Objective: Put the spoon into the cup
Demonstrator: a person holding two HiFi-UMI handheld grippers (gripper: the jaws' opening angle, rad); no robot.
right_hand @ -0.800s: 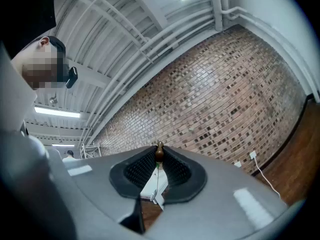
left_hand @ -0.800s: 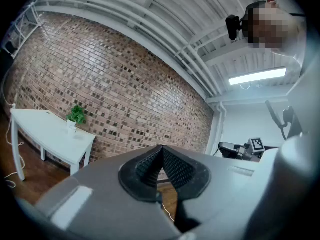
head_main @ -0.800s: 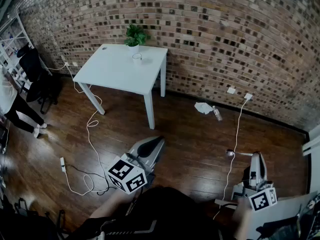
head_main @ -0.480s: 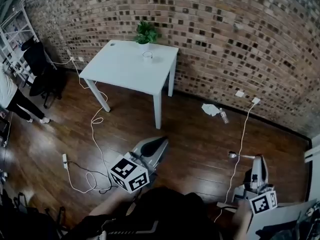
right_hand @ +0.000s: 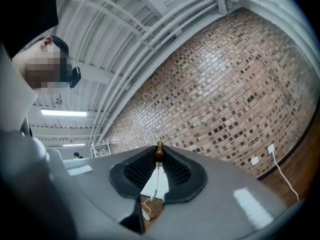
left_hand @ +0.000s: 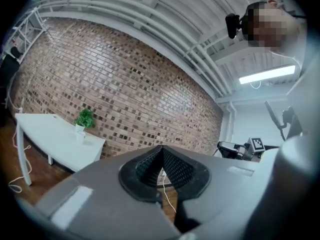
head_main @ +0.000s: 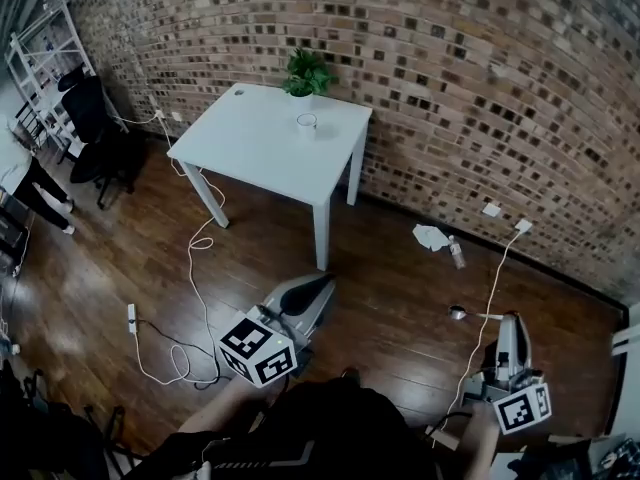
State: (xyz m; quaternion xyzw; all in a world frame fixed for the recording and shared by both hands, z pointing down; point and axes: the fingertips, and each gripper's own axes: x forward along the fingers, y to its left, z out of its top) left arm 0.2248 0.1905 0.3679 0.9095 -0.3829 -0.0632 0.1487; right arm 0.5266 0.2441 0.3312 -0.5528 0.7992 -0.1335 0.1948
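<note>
At bottom right of the head view, the right gripper (head_main: 507,320) pinches the spoon (head_main: 458,313) crosswise at its jaw tips; the left gripper (head_main: 322,282), lower centre, is closed on nothing. Well beyond, upper centre, the cup (head_main: 307,122) stands on the white table (head_main: 250,148). The carry appears in hand; next, the spoon must reach the table.

One table (head_main: 255,153); one cup (head_main: 306,122); one plant (head_main: 305,71); one spoon (head_main: 466,314); two grippers, left gripper (head_main: 324,281) and right gripper (head_main: 509,319)
</note>
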